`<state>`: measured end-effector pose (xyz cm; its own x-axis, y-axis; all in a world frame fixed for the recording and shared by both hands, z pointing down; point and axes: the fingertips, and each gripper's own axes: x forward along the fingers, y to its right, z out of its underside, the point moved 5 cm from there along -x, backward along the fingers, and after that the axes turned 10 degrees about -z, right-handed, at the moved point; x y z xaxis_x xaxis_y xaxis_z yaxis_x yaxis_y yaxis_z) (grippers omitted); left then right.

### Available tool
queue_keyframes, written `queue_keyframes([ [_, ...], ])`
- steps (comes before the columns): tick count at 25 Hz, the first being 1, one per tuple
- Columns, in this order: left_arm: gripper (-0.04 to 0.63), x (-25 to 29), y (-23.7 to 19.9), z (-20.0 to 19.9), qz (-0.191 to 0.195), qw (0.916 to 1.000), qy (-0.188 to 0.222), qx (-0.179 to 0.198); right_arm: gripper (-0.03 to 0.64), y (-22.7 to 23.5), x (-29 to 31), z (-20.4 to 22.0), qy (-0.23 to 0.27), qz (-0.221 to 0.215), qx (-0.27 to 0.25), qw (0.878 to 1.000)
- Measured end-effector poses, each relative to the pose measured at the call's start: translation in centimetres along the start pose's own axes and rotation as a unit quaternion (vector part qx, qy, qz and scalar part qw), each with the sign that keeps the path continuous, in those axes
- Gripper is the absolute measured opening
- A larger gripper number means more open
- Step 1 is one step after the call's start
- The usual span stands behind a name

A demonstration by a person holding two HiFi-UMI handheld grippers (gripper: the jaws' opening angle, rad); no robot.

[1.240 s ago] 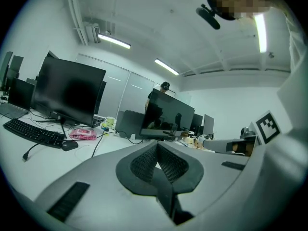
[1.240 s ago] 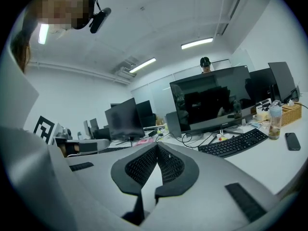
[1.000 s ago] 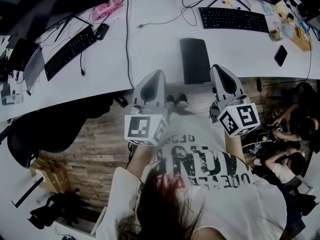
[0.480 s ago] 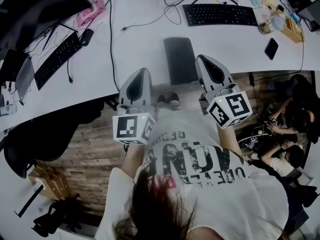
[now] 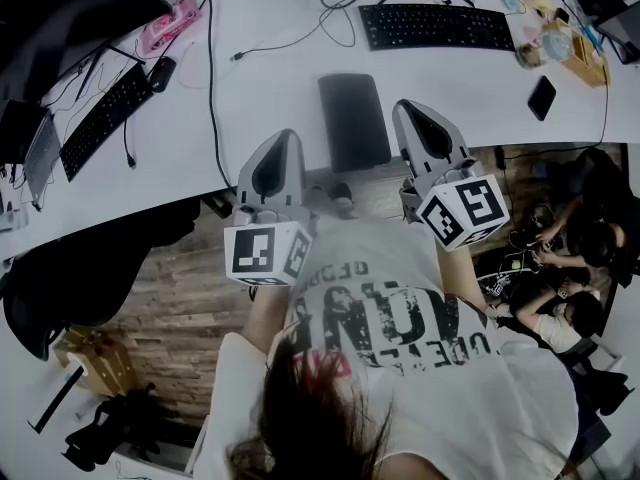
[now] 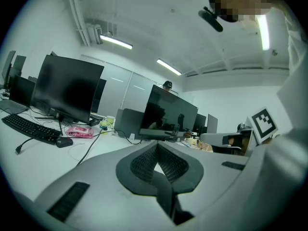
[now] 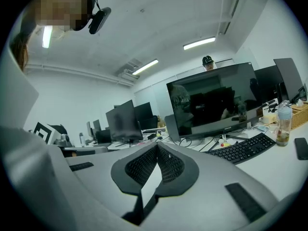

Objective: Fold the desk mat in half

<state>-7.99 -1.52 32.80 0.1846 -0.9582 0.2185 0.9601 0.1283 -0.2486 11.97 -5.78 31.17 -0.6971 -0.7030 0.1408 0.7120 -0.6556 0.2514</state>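
1. I am holding the left tool [image 5: 284, 138] in the centre-left of the head view. It is pointing toward the top of the frame, over the front edge of the white table [image 5: 270, 78].
2. In the left gripper view its two ribbed black pads are pressing together at their tips, with nothing between them.
3. I am holding the right tool [image 5: 408, 106] in the centre-right of the head view, pointing the same way.
4. In the right gripper view its pads are likewise meeting at the tips, and they are gripping nothing.
5. The dark grey rectangular desk mat [image 5: 354, 120] is lying flat on the table in the upper centre of the head view. Its near short edge is sitting at the table's front edge.
6. In the frame the mat is lying between my two tools, one just beside each long edge. Neither tool is gripping it.
7. A black keyboard [image 5: 435, 26] is sitting at the top of the frame beyond the mat.
8. A second black keyboard [image 5: 105, 118] and a black mouse [image 5: 162, 72] are sitting at the upper left.
9. A black phone [image 5: 541, 96] is lying at the upper right.
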Motion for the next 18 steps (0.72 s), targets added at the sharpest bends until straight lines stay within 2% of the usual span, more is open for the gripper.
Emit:
queue_keyframes([
  [18, 0.002, 1.3, -2.1, -1.3, 0.021, 0.9997, -0.011, -0.005, -0.002, -0.3, 1.8, -1.0, -0.006, 0.029, 0.002, 1.000],
])
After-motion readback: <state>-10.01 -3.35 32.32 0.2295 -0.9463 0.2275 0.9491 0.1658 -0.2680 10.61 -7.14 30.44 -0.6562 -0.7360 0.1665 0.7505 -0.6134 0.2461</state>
